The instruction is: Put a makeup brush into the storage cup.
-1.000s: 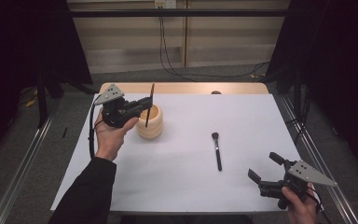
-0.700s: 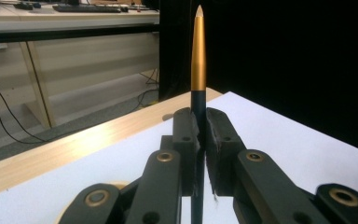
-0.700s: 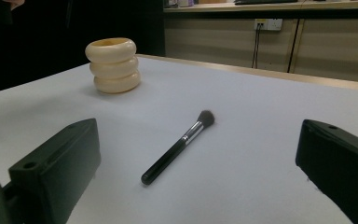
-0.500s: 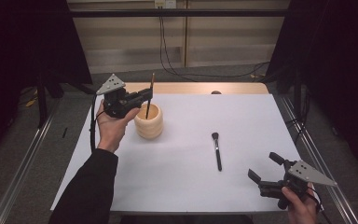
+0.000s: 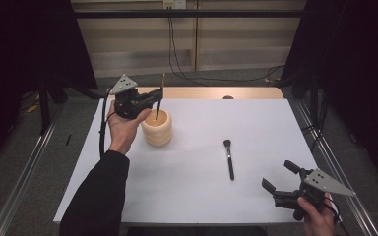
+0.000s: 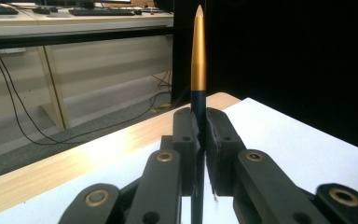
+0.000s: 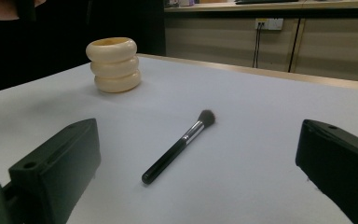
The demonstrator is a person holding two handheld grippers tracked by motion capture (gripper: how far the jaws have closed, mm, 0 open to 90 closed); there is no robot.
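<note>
A table (image 5: 187,196) fills the middle of the high view. A ridged cup (image 5: 157,128) stands on its far left part. Above the cup, the left gripper (image 5: 155,96) holds a pencil (image 5: 160,97) upright, its lower end inside the cup's mouth. A brush (image 5: 229,158) lies flat to the right of the cup and nearer the person. The right gripper (image 5: 279,176) hovers at the near right corner, well apart from the brush.
</note>
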